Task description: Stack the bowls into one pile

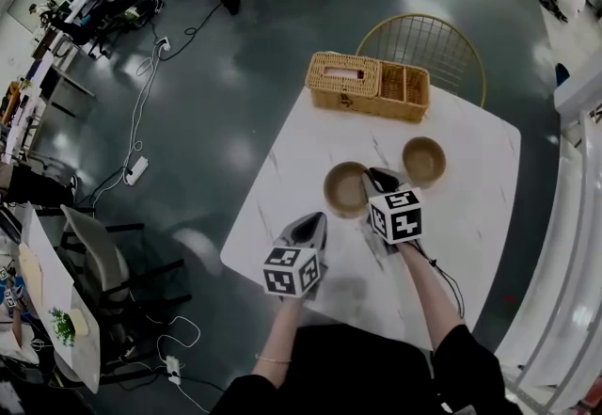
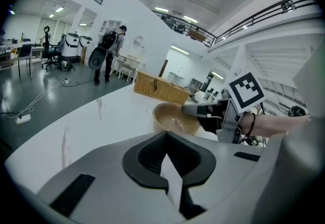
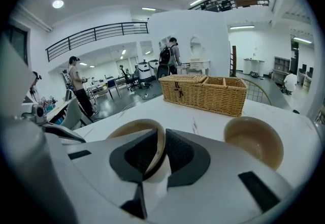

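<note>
With the right gripper (image 1: 374, 183) clamped on the near tan bowl's (image 1: 344, 187) rim at mid-table and the left gripper (image 1: 308, 230) closed, empty, at its 7 o'clock, the pickup looks underway, and the next move should be lifting it into the second bowl (image 1: 424, 160) at 2 o'clock.

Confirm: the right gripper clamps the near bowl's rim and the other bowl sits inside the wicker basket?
No: the other bowl sits on the table, outside the wicker basket; the head view shows it. The right gripper does clamp the rim of the near bowl.
</note>
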Motion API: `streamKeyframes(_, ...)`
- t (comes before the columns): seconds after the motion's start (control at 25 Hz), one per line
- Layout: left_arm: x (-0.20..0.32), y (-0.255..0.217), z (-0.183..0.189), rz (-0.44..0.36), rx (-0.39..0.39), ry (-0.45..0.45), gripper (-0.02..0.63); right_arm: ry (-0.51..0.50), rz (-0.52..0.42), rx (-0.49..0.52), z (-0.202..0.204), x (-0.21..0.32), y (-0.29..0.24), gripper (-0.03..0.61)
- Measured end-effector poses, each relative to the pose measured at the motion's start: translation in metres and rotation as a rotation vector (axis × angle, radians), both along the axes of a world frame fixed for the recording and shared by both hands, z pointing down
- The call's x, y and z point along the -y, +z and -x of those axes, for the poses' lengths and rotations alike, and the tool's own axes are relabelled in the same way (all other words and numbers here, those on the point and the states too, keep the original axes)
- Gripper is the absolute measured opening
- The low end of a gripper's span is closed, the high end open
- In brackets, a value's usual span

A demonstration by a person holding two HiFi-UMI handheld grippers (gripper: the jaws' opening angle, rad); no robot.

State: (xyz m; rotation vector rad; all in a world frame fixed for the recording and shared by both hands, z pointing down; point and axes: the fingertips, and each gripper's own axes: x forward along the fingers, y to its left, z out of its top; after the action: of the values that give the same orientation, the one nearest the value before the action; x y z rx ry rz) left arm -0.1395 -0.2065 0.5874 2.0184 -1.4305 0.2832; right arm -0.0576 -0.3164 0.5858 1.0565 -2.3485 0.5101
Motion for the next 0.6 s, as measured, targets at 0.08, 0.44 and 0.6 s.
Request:
streamKeyframes(0.08, -0.002, 0.000, 0.000, 0.001, 0.000, 0.000, 0.014, 0.001, -0.001, 0.004, 0.000, -0.001, 0.001, 0.028)
streamKeyframes(0.44, -0.004, 0.003, 0.004, 0.008, 0.001, -0.010, 0.014, 0.053, 0.091, 0.065, -0.001, -0.001, 0.015, 0.086)
streamKeyframes(0.6, -0.006, 0.004, 0.006, 0.013, 0.002, -0.013, 0.014, 0.072, 0.128, 0.077, -0.002, -0.003, 0.022, 0.086)
